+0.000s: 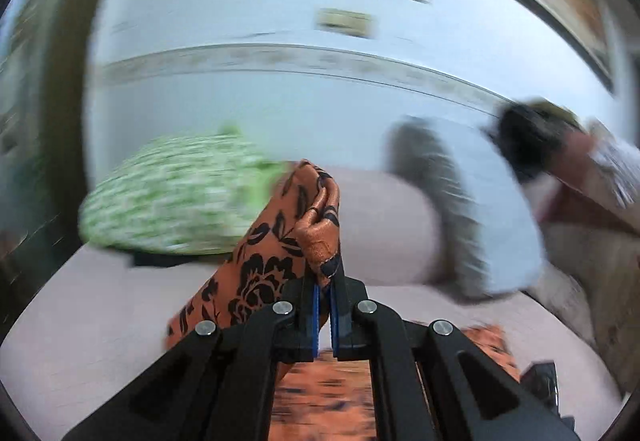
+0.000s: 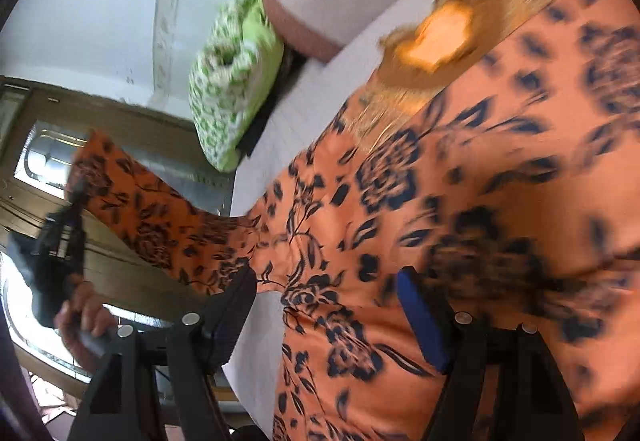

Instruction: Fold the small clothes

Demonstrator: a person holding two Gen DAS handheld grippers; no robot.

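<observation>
Left wrist view: the left claw is clamped on a bunched fold of the orange garment with its black flower print, the blue pads pressed together on the cloth at the middle of the frame. From the pinch the cloth hangs away toward 7 o'clock, lifted off the bed, whose pale sheet fills the lower part. A green-and-white pillow lies at 9 o'clock against the pale wall; a grey-and-white pillow sits at 3 o'clock, badly blurred. Past it, at 2 o'clock, a person's hand holds a dark device, too blurred to make out further.

Right wrist view: the right claw stands with its fingers wide apart above the garment's body, which is spread on the bed over the right half of the frame, nothing pinched between them. A golden embroidered neckline shows at 1 o'clock. One sleeve stretches up toward 9 o'clock, where the other claw grips its end.
</observation>
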